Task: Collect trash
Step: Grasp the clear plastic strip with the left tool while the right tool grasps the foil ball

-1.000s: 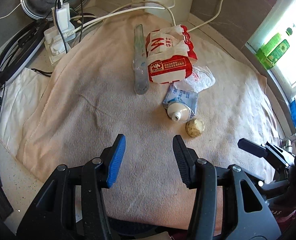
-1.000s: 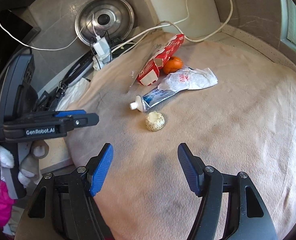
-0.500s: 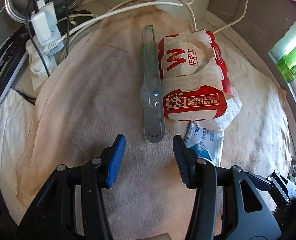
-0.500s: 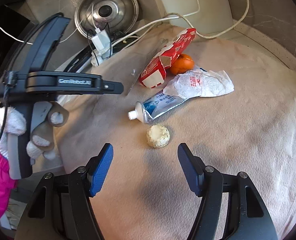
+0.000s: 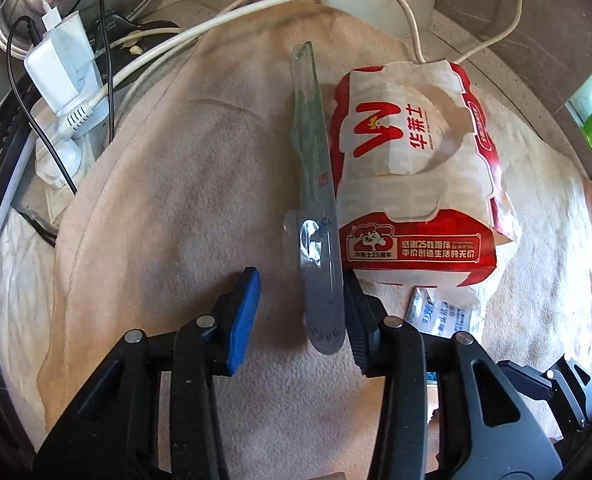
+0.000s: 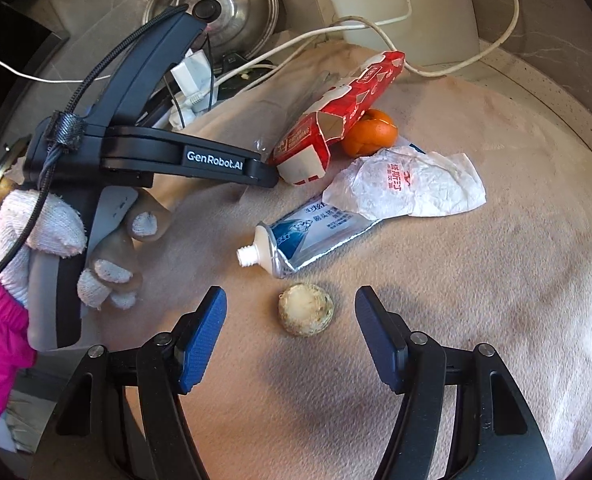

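1. Carton (image 5: 412,184): red-and-white paper food box, flaps torn open, lying on its side on the cloth. You cannot see inside it from either view.
2. Surface: beige cloth (image 5: 167,208) spread over a speckled counter; it bears all the litter.
3. Surroundings: steel pot lid (image 6: 215,4) at the far edge, white power strip (image 5: 61,92) with plugs and white cables (image 5: 255,8) beside it, sunlit window to the right.
4. Clear plastic wrapper (image 5: 316,216): long, narrow and transparent, lying lengthwise just beside the carton's left edge, its near end rounded.
5. Left gripper (image 5: 302,312): your jaws are closing with the wrapper's near end between them. The black right pad sits against the wrapper's edge; the blue left pad stands clear of it, so nothing is clamped yet.
6. Right gripper (image 6: 289,332): jaws held wide apart and empty, hovering astride a pale round scrap (image 6: 306,309) on the cloth without touching it.
7. Other litter: a squeezed toothpaste tube (image 6: 308,236), cap off, lies beyond the scrap; crumpled white paper (image 6: 408,188) overlaps its far end; an orange fruit (image 6: 370,132) sits tucked under the carton.
8. Gloved hand (image 6: 43,232): white knit glove, pink sleeve, gripping the left tool's handle.
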Demonstrator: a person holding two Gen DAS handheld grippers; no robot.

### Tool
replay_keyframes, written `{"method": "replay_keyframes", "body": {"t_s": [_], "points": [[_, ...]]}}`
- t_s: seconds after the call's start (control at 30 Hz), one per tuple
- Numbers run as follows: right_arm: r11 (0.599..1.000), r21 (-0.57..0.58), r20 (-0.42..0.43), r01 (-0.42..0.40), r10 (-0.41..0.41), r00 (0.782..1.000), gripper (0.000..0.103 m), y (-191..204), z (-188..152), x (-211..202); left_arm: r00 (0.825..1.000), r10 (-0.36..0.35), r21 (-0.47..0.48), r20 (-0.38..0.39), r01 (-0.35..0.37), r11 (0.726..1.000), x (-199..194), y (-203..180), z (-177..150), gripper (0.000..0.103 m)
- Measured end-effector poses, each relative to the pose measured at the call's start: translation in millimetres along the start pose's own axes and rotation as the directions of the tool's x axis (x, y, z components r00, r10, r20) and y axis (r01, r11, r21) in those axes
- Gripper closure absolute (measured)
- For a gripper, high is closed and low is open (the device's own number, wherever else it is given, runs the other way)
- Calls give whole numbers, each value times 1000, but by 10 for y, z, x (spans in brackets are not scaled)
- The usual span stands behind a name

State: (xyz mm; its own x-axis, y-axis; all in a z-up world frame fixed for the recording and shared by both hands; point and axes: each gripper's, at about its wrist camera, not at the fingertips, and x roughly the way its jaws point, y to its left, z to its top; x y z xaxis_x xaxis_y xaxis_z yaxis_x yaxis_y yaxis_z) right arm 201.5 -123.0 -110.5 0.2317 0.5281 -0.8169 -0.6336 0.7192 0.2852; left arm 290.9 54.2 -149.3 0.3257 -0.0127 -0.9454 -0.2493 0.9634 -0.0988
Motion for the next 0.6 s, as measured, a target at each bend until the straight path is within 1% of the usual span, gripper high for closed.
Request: {"method": "replay_keyframes", "body": {"t_s": [0.07,0.13,0.23,0.33,0.47,0.53,0.6], "points": [[1000,-4,-6,2,-2,1000,37,-2,1,33,1000,6,-9,7,-6,1000,2,44,45,67],[1000,-8,-11,3,-3,1000,37,-14,11,64,1000,-11,-2,17,11,1000,-25,71,69,67],[1000,-17,-17,9,-9,1000,40,-11,14,94,999,43,47,15,-44,998,-17,47,82,67],[1000,-22,-27,8,-9,1000,40,-9,31,152,999,32,52,-3,-32,998,32,59,103,67],[999,-35,-34,19,-20,999,41,34,29,206,999,53,75,2,-53,996,91,-23,175,67],[999,-46,-36,28,-30,999,41,50,29,233,998,61,87,1,-61,994,125,-78,203,78],[997,-59,-38,41,-43,998,45,71,35,264,998,65,87,-1,-64,994,167,-123,257,80]]}}
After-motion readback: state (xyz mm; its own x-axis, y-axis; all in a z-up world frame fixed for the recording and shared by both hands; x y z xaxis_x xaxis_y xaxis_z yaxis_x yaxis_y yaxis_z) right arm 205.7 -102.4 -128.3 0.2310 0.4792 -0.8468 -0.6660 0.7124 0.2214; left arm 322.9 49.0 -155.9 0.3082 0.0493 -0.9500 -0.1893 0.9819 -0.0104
